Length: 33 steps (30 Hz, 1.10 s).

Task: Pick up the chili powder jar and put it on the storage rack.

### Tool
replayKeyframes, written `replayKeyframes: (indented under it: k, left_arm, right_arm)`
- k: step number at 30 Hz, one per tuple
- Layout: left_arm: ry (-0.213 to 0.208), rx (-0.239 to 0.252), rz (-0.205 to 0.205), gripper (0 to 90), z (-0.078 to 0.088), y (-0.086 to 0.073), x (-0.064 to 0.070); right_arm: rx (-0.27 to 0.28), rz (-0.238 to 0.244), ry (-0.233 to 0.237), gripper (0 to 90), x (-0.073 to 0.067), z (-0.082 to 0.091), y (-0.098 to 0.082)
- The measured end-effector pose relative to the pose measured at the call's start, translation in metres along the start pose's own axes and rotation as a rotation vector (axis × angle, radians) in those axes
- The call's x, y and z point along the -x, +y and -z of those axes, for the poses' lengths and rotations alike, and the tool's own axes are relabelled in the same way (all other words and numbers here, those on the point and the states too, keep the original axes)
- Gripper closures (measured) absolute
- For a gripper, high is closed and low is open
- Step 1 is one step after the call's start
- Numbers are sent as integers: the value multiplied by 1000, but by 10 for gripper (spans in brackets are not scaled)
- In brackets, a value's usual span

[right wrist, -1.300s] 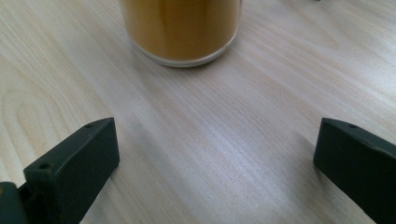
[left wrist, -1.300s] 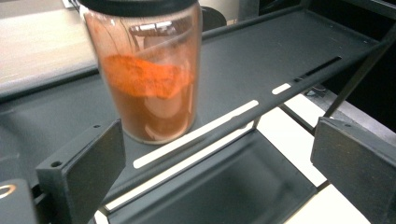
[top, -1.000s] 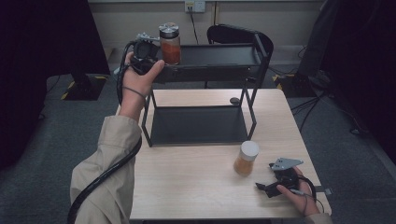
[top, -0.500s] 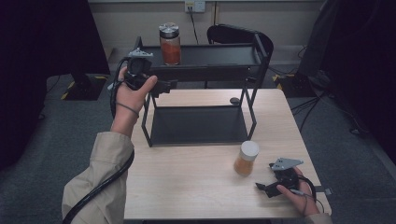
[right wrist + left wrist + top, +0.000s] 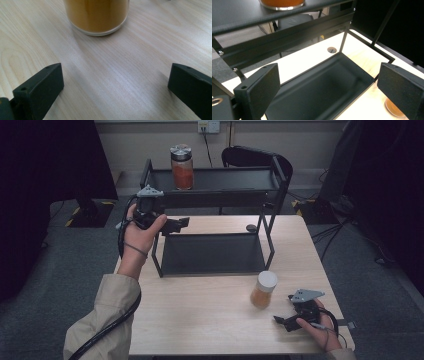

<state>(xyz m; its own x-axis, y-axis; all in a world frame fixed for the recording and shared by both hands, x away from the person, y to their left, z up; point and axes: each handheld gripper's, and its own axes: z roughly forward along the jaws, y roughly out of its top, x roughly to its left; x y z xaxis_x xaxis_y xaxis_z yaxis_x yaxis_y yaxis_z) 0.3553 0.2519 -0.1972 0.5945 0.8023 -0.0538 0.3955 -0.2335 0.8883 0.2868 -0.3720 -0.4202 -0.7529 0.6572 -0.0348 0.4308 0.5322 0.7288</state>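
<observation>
A black two-tier rack stands at the back of the wooden table. On its top shelf sits a red-orange jar with a metal lid, whose base also shows in the left gripper view. My left gripper hovers at the rack's left end, below the top shelf, pointing over the lower tray. It is open and empty, its jaws having just closed a little. A white-lidded orange jar stands on the table. My right gripper rests open just short of that jar.
A dark chair stands behind the rack. A round cable hole is in the tabletop by the rack's right leg. Grey carpet surrounds the table, with cables on the floor at the right.
My left hand has come down from beside the top-shelf jar and moved toward me, ending at the rack's left end. The right gripper and both jars have stayed put.
</observation>
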Motion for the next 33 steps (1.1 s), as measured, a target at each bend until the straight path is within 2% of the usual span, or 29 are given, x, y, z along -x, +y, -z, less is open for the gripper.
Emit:
replayKeyframes:
  k: [15,33]
  left_arm:
    - [-14,-18,32,40,-12,-31,-10]
    - [-54,-45,53,41,-37,-68,-20]
  right_arm:
    - [0,0,-1,0,0,0,0]
    - [0,0,0,0,0,0,0]
